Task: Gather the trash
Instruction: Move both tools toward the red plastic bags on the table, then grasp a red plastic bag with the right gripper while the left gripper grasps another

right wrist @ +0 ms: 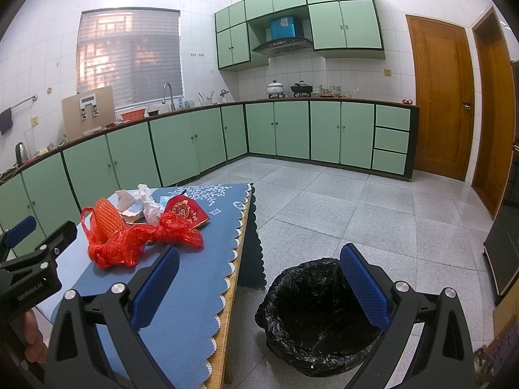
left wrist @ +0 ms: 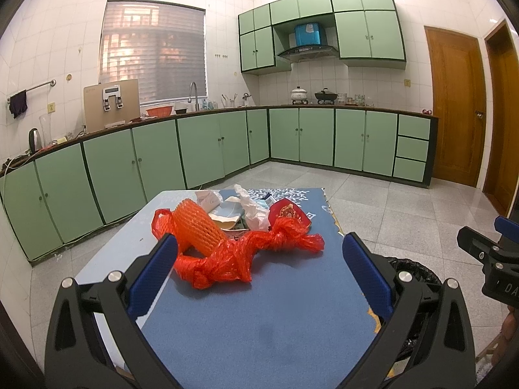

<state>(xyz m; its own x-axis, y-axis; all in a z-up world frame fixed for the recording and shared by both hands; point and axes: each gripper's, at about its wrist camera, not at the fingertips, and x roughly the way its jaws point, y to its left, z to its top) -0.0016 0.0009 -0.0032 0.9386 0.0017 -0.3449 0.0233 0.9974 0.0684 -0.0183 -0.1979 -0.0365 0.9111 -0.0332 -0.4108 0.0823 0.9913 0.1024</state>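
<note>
Trash — a loose heap led by a crumpled red plastic bag (left wrist: 246, 257), an orange foam fruit net (left wrist: 198, 227), a wad of white paper (left wrist: 254, 209) and a red printed paper packet (left wrist: 288, 214) — lies bunched toward the far half of the blue-clothed surface (left wrist: 259, 317), with some pale torn card or packaging half hidden behind it. The pieces touch and overlap, the red bag sprawled nearest the camera, so it is likely the easiest first pick.

The left claw (left wrist: 259, 272) hangs low over the bare near part of the cloth, its blue-padded fingers wide apart and empty, framing the red bag between them — a stance that reads as lining up for an approach. Nothing is gripped yet.

The right claw (right wrist: 259, 287) is also spread open and holds nothing. It sits off the surface's scalloped edge, one finger over the cloth and the other over the round bin lined with a black plastic bag (right wrist: 311, 317), which stands on the tiled floor just beside the surface's leg. The bin's mouth gapes upward and looks empty, so collecting appears not yet begun.

Keeping the bin close under that edge makes sense: each piece needs only a short carry. The light, floppy bag may snag its neighbours when lifted.
</note>
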